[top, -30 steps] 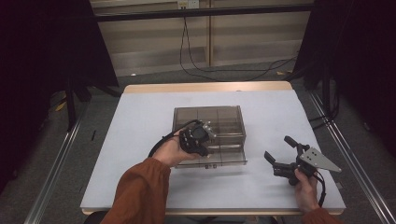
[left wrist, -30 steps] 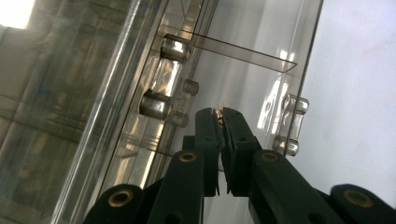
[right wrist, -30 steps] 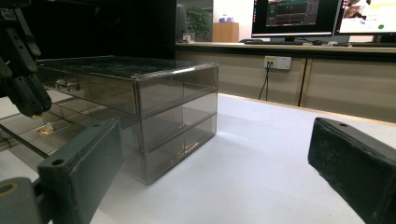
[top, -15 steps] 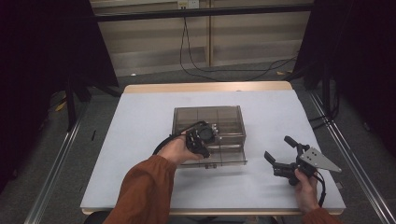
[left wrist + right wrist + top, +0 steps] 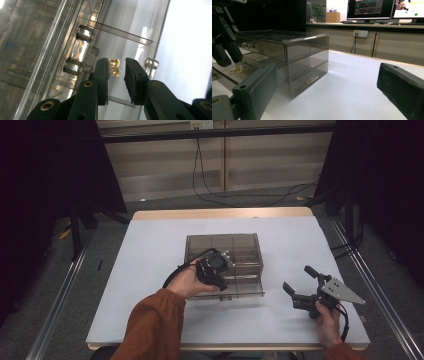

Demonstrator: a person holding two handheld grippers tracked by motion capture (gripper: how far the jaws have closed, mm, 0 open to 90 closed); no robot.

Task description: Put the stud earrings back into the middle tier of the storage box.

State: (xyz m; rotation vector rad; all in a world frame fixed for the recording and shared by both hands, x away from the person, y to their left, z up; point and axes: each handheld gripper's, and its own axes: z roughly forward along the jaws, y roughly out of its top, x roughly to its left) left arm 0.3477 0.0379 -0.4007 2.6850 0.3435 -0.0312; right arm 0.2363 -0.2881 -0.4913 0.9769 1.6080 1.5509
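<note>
1. Step in hand, as judged – a small gold piece [image 5: 114, 67] is being dropped into the pulled-out bottom drawer [image 5: 235, 290] of the clear drawer box [image 5: 225, 255], which stands mid-table [image 5: 150, 245].
2. Left gripper [image 5: 116, 75] is held over the drawer; its jaws have just been opening and now stand slightly parted, with nothing pressed between the pads.
3. The gold piece is seen just beyond the jaw tips, in the gap between them, lying on the drawer floor – released, by the look of it.
4. Right gripper [image 5: 300, 287] is held wide open and empty near the table's right edge, well apart from the box.
5. Next move is likely a lift clear of the drawer, then the drawer pushed shut – square contact on its front is needed.
</note>
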